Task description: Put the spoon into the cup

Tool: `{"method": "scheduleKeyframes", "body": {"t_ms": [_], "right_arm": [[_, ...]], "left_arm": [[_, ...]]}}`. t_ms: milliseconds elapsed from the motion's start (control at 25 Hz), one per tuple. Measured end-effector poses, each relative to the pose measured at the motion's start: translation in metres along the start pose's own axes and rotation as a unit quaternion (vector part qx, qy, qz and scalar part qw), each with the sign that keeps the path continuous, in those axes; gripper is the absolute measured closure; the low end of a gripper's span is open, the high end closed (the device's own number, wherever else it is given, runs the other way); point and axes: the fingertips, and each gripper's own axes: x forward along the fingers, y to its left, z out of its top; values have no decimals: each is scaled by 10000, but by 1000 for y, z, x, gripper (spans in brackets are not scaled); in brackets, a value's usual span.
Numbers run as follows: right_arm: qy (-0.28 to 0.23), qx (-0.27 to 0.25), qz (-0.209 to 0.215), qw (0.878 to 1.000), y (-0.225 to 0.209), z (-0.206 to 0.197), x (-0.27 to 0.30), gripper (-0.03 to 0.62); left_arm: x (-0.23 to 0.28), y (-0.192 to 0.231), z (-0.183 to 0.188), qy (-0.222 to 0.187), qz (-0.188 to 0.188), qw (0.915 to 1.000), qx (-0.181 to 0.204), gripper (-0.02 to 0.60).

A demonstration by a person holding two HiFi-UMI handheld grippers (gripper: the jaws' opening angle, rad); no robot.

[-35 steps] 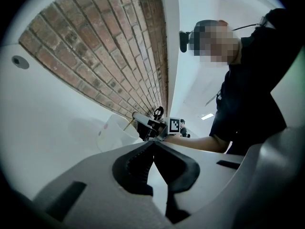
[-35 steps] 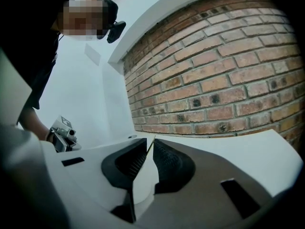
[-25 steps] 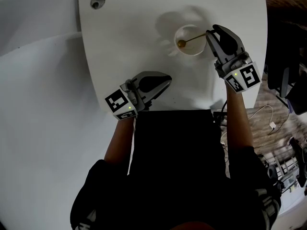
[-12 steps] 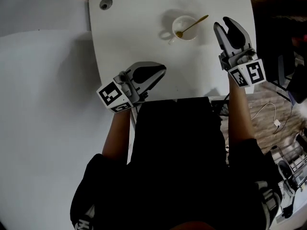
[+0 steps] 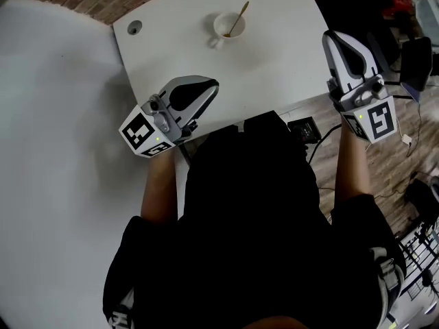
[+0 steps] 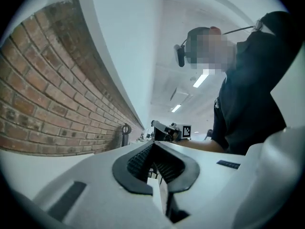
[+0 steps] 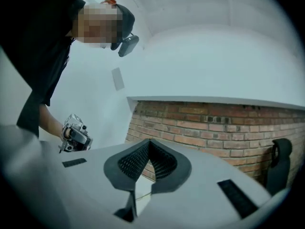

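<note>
Spoon (image 5: 239,16) stands in the cup (image 5: 226,27): placing seems done. Left gripper (image 5: 211,86) and right gripper (image 5: 334,37) have fingers together and empty, the right's just closed. Nothing further seems needed.

The table (image 5: 274,60) looks smooth and matt, the cup (image 5: 222,25) glossy, the spoon (image 5: 240,16) brassy metal, the wall (image 7: 214,123) rough brick.

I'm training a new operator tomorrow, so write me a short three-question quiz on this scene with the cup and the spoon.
1. True or false: the spoon lies flat on the table.
2. Where does the cup stand? A: at the table's near edge. B: toward the table's far edge. C: off the table.
3. Fill in: the left claw and the right claw are both shut and hold ____.
Key: 1 false, it stands in the cup with its handle sticking out; 2 B; 3 nothing.
</note>
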Motion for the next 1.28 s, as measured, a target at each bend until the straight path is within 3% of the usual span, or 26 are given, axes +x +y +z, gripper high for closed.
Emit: {"method": "scheduleKeyframes", "body": {"t_ms": [240,440,520,720,840,960,1080,1280], "right_arm": [[83,-50,16,10000,47,28,-59,588],[17,258,434,9987,100,32,-84,588],[3,343,671,9972,113,34,-93,588],[49,452,1197,9918,125,28,-117,588],[333,514,1490,9869,130,20,-147,588],[606,839,1661,9807,124,3,-189,588],[646,1103,1496,9804,109,-9,-228,588],[438,1556,1664,9727,112,-20,-287,588]], "left_arm": [[-2,-39,-11,20,-255,9997,-32,568],[1,-71,-23,153,-263,9995,55,568],[2,-87,-23,143,-139,9996,190,568],[-1,-122,2,-336,479,9955,745,568],[16,-143,-6,-256,596,9955,686,568],[47,-168,-34,-254,559,9971,440,568],[85,-195,-53,-225,392,9981,409,568],[126,-259,-88,351,-32,9987,376,568]]}}
